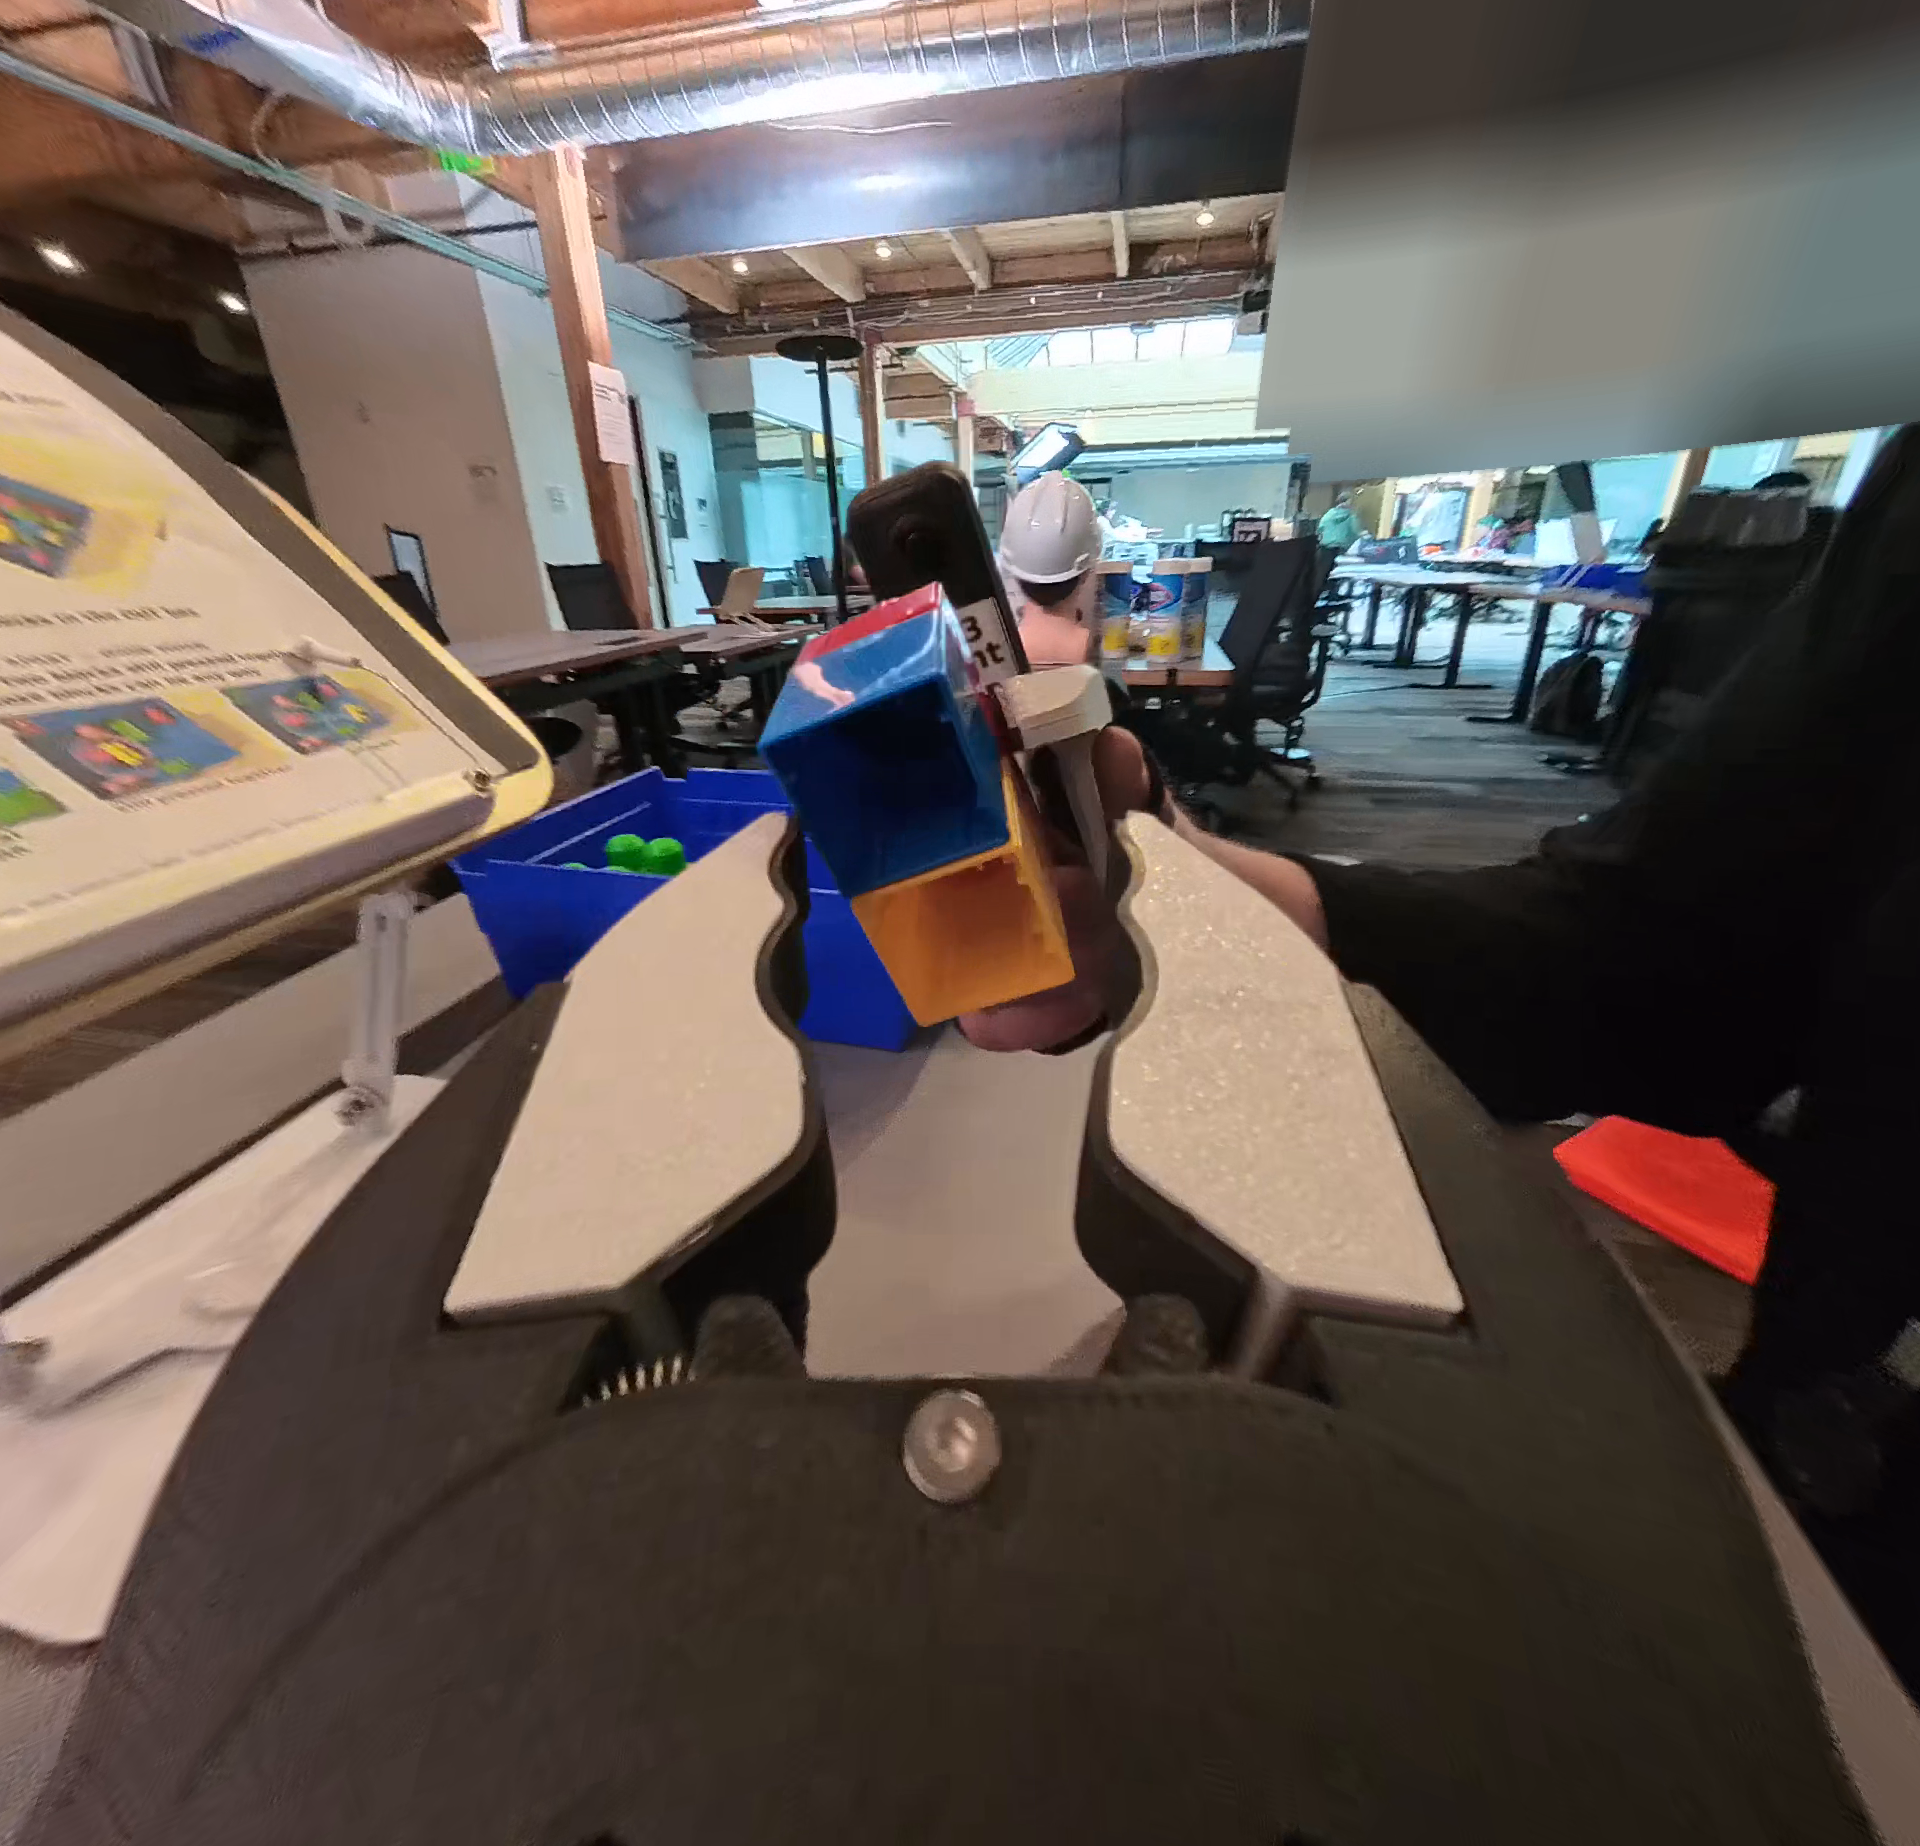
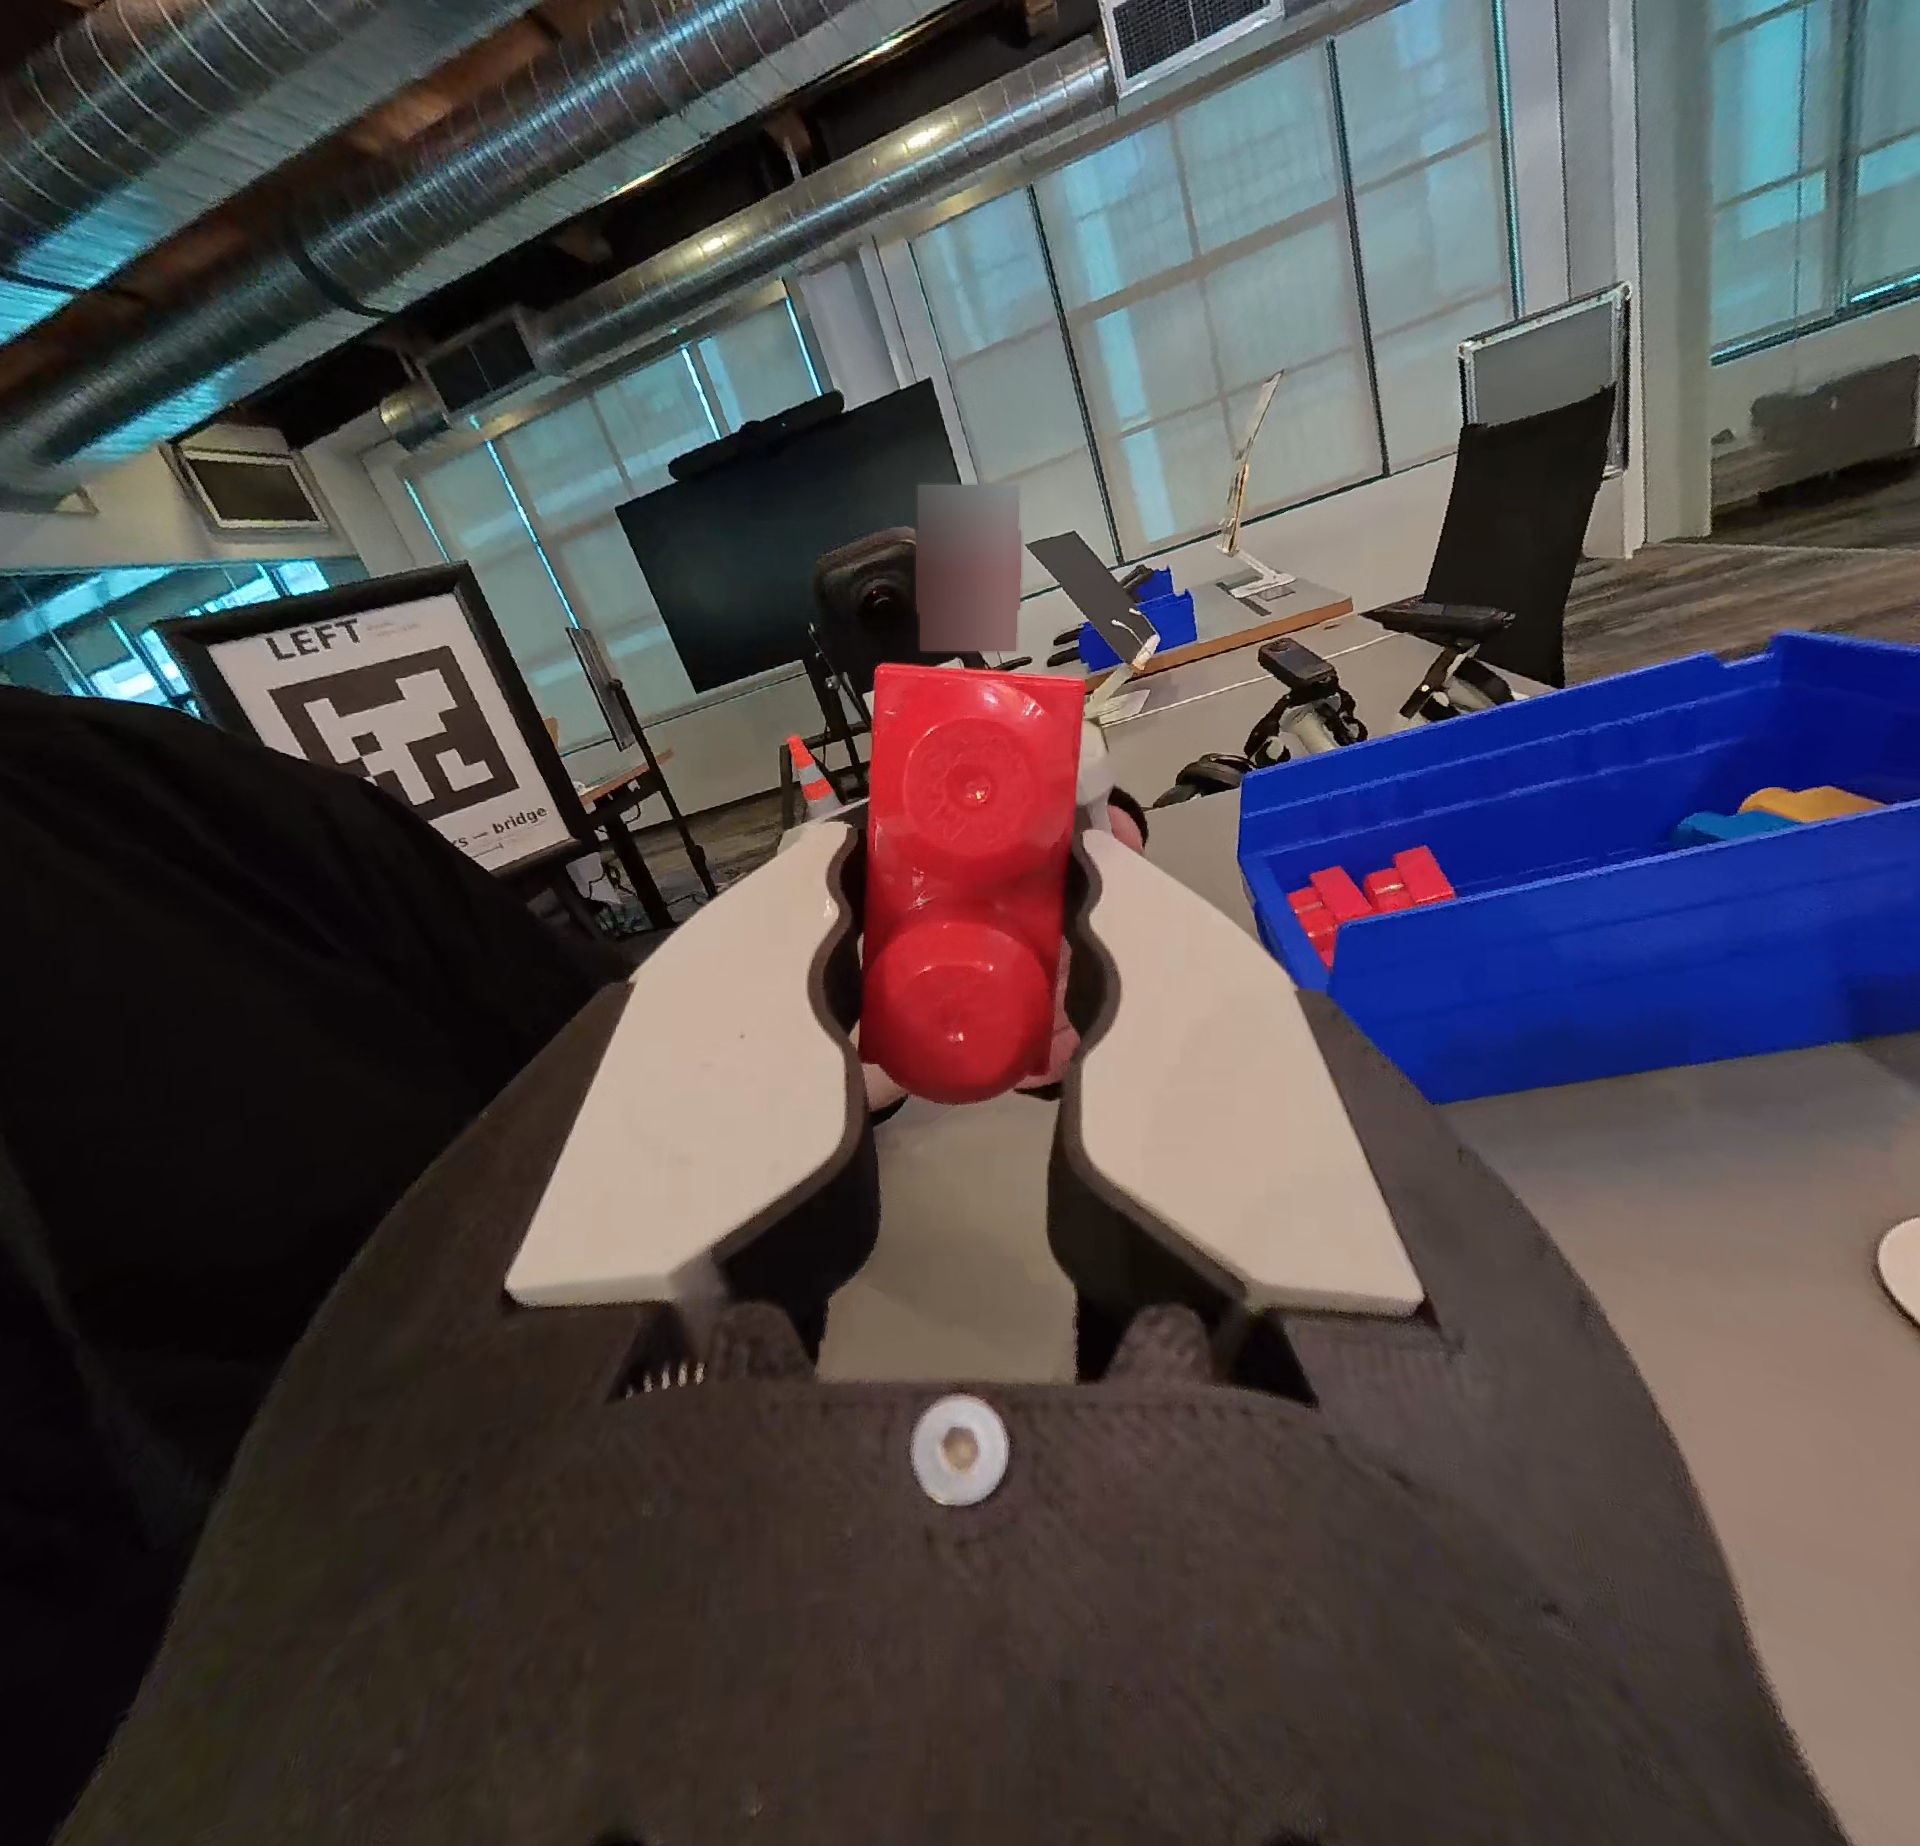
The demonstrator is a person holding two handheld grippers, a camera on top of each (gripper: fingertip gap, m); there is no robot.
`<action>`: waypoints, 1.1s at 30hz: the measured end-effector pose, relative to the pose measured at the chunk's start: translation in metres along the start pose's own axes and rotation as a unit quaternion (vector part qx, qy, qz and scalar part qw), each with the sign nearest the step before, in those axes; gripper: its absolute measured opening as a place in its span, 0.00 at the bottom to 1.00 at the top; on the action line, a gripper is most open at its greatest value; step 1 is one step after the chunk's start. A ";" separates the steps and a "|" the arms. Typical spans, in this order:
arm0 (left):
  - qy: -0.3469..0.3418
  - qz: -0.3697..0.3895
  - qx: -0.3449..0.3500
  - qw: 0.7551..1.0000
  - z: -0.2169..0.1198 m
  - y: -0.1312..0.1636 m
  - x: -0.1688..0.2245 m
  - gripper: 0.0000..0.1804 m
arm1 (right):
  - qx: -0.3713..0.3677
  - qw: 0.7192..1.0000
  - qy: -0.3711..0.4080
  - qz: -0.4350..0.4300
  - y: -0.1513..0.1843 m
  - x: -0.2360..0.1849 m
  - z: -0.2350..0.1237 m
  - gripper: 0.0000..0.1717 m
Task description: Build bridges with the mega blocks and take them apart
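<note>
— Where are our blocks right now?

— Up in the air, over the counter (image 2: pixel 1662 1225). Our right hand-held gripper (image 2: pixel 966 923) has its two pads squeezed on the sides of the red block (image 2: pixel 971 861). The blue block (image 1: pixel 883 747) and the yellow block (image 1: pixel 971 939) look stuck onto its far side, so the little bridge hangs from that one grip.

— And our left hand-held gripper (image 1: pixel 961 913)?

— It is wide open. The blue and yellow blocks sit just in front of its fingers (image 1: pixel 707 965), but nothing there is pressed. It holds nothing.

— So what could go wrong?

— We think the bridge could fall. Only the red block is held, and the other two stay on just by their bumps. If we shake or tip too fast, they may pop off and bounce on the counter.

— Anything else?

— The blocks are tilted. If our left gripper closes on a corner, it may slip or twist the blocks crooked. It could also bump our right gripper, which is very near. And a loose block might miss the blue bin (image 2: pixel 1558 913) and roll away.
</note>
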State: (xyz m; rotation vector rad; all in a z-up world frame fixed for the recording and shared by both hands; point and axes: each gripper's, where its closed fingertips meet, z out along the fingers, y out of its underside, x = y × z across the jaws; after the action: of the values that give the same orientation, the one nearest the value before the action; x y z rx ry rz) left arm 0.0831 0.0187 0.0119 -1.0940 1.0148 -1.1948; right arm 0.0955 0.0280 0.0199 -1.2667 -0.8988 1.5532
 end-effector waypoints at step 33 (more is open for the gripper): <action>0.048 -0.070 0.021 0.996 0.004 0.003 0.006 0.26 | 0.004 0.998 0.004 -0.064 -0.007 -0.011 -0.005 0.19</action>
State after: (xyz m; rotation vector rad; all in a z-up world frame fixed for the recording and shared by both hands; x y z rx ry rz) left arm 0.0884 0.0137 0.0099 -1.0969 0.9939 -1.3861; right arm 0.1024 0.0194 0.0284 -1.1855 -0.9484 1.4480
